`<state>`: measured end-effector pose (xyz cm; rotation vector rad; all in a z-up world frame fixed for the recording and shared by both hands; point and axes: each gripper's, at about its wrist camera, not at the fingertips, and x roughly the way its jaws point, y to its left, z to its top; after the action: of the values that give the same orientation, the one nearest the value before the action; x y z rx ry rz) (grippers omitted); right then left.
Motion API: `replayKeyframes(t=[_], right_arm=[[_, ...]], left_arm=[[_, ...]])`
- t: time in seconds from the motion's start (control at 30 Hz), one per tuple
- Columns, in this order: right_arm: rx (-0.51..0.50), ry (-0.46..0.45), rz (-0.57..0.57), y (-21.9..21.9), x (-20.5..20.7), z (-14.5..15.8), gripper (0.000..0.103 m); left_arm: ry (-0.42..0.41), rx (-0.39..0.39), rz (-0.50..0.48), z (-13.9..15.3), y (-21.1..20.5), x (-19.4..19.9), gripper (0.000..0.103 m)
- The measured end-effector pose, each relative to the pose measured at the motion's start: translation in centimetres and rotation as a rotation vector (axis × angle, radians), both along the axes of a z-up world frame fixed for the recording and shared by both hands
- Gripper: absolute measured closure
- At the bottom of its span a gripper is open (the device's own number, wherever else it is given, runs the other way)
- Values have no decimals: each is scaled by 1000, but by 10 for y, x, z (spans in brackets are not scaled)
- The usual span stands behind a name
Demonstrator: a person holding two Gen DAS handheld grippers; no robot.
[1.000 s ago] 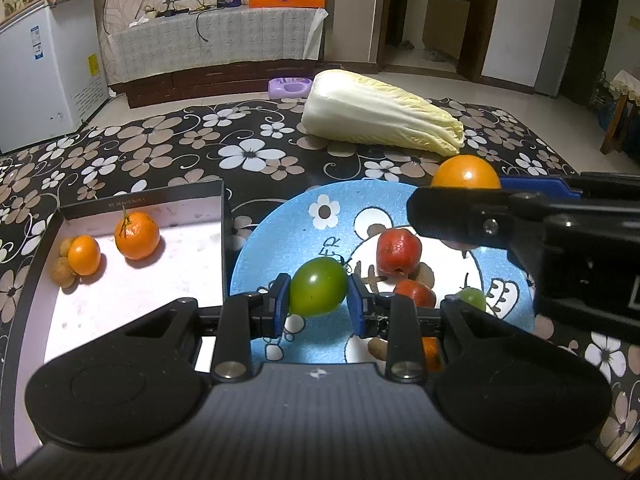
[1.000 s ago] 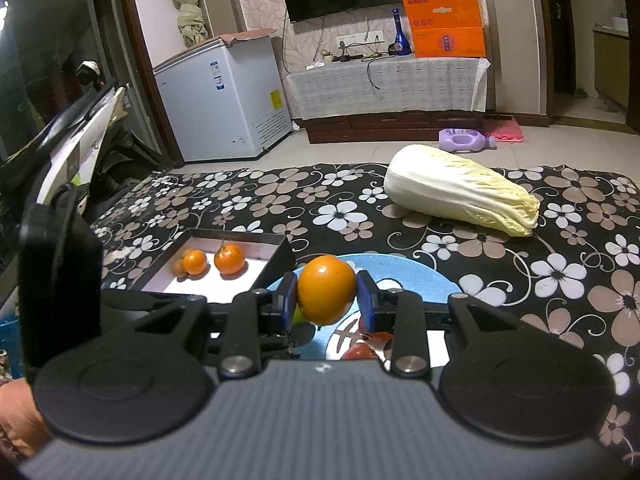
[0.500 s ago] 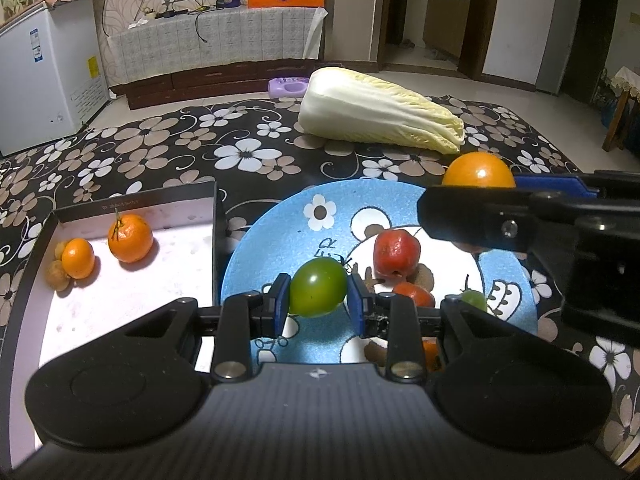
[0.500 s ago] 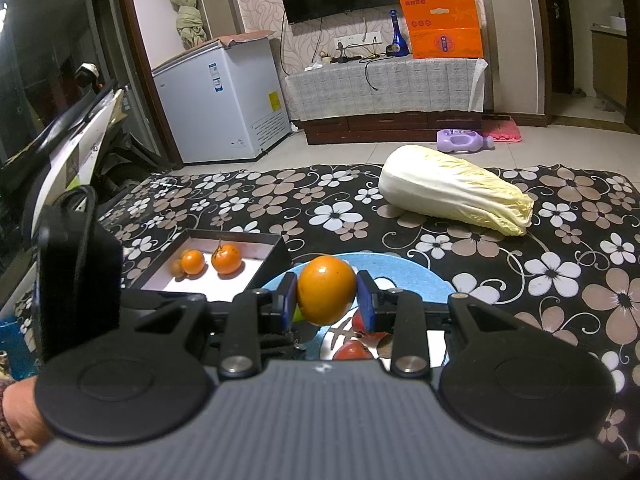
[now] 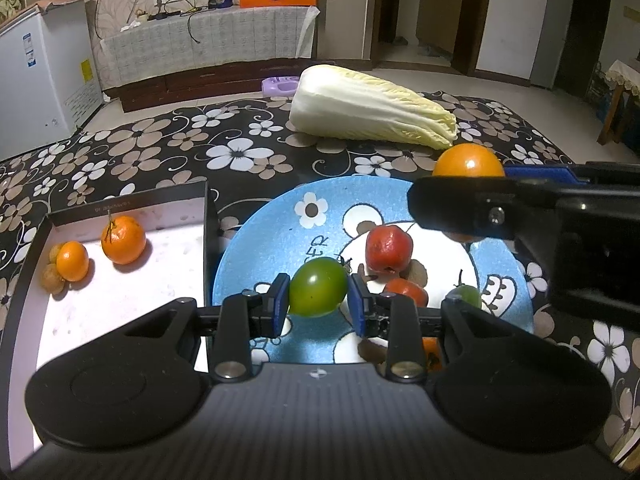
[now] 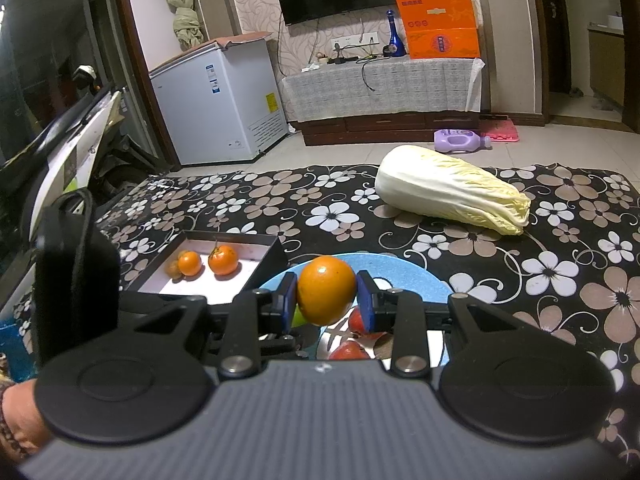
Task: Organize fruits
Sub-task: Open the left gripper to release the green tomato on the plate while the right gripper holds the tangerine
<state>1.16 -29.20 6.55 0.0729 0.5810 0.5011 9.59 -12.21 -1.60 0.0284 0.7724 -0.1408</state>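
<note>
Grips match the earlier frames: we see our left hand-held gripper (image 5: 318, 306) still clamped on the green tomato (image 5: 318, 288) over the blue plate (image 5: 260, 248) at lower centre, our right hand-held gripper (image 6: 326, 306) still clamped on the orange (image 6: 326, 290); both barely shifted.

Glossy orange (image 6: 326, 295); matt floral cloth (image 5: 240, 152).

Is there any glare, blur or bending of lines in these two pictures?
Left wrist view: sharp, a small glare spot on the orange, door frames bowed by the fisheye. Right wrist view: sharp at the centre, dim at the left edge, the freezer leaning from distortion.
</note>
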Motion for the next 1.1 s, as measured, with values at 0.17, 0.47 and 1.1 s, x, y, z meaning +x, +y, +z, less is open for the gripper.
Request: replayKeyframes(t=[0.17, 0.47, 1.1], right_arm=[[-2, 4, -6, 0, 2, -1, 68], [-4, 8, -34, -1, 6, -5, 68], [-112, 63, -155, -7, 29, -39, 68]], left_arm=[[0, -9, -5, 2, 1, -2, 62], [-21, 1, -15, 7, 8, -10, 50], [-19, 2, -17, 10, 22, -18, 50]])
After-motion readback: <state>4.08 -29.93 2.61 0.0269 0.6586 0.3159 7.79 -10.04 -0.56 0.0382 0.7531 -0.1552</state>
